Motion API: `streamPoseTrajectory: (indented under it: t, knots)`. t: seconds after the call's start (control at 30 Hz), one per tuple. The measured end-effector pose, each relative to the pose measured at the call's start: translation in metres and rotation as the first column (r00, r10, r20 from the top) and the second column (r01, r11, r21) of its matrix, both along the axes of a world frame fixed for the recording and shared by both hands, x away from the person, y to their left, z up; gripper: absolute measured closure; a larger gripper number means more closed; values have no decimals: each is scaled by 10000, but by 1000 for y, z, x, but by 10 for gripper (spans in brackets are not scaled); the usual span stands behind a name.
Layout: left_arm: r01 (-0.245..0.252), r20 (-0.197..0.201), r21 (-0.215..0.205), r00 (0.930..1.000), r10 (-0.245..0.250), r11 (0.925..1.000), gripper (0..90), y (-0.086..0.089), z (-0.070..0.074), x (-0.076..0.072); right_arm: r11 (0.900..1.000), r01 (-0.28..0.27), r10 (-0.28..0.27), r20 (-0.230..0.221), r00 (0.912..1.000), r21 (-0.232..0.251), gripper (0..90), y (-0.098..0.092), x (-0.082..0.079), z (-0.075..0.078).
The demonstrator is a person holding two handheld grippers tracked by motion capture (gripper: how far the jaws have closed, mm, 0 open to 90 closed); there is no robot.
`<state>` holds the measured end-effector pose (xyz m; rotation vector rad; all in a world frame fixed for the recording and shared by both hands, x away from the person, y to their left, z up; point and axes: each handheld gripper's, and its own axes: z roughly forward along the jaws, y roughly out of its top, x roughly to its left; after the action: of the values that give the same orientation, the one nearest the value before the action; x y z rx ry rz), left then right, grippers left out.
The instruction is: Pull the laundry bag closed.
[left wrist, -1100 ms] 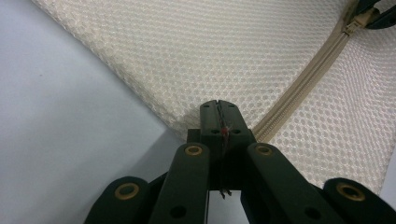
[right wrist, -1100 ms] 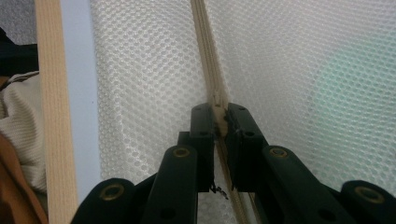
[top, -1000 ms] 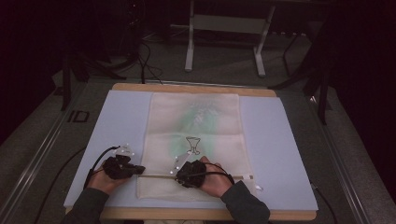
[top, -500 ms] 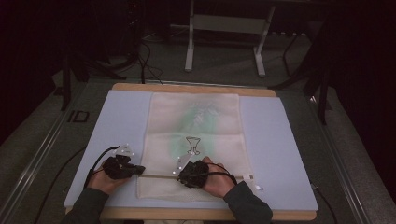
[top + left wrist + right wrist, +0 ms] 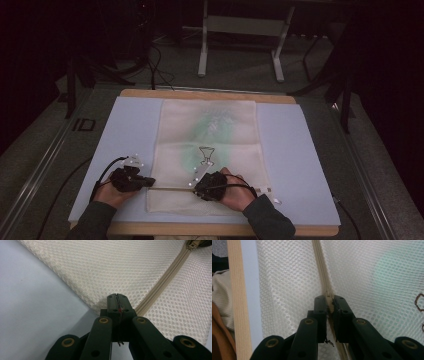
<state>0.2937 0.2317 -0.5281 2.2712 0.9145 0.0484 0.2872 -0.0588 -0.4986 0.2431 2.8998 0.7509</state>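
From above, a cream mesh bag (image 5: 207,150) with a green shape showing through lies flat on the desk (image 5: 300,150). In the left gripper view, the left gripper (image 5: 117,298) is clenched on the bag's edge. In the right gripper view, the right gripper (image 5: 329,301) pinches its zipper (image 5: 320,265).

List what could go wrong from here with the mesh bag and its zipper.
1. The left hand-held gripper is pinched on the edge of the mesh bag near the zipper's end; a hard pull might snag or tear the fine mesh.
2. The right hand-held gripper is clamped on the zipper line itself; its hold looks narrow and could slip off.
3. The bag lies loose on the pale mat and may bunch up rather than stay taut.
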Motion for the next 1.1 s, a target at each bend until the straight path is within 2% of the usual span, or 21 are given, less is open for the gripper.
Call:
streamPoseTrajectory:
  t: [0.37, 1.1]
  knots:
    - [-2, -3, -9, 10000, 2, 10000, 900, 0, 0, 0, 9999, 114, -114, -127, 9999, -26, 819, -8, 1, 1]
    - [1, -3, -9, 10000, -1, 10000, 900, 0, 0, 0, 9998, 184, -184, 0, 9998, -4, 820, -21, 0, 5]
